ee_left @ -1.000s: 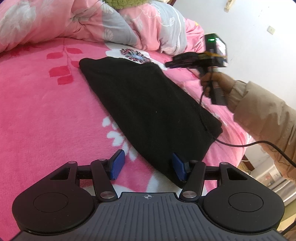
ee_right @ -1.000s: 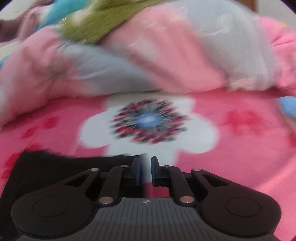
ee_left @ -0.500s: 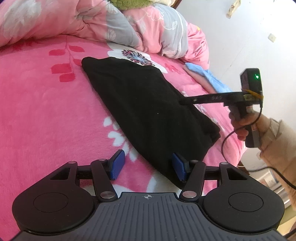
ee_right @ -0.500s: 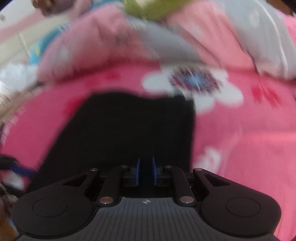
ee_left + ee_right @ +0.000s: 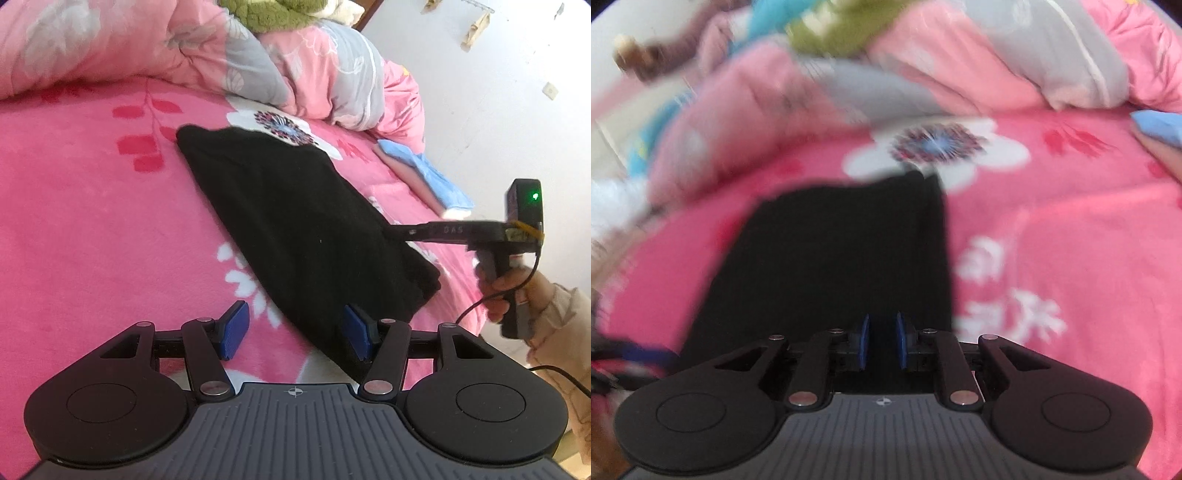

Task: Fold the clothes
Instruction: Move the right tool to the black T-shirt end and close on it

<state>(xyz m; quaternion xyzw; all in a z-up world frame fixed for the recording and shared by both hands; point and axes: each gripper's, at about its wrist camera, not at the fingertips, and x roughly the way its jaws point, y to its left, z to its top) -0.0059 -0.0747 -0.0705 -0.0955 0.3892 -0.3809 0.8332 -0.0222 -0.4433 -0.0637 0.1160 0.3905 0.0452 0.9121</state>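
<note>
One black garment (image 5: 303, 229) lies folded; left gripper (image 5: 295, 328) jaws wide, right gripper (image 5: 881, 341) jaws narrowly parted, empty.

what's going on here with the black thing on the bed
A person is folding a black garment laid flat on a pink floral blanket. The left gripper is open at its near end, gripping nothing. The right gripper, jaws nearly closed with a small gap, hovers over the garment's right edge.
</note>
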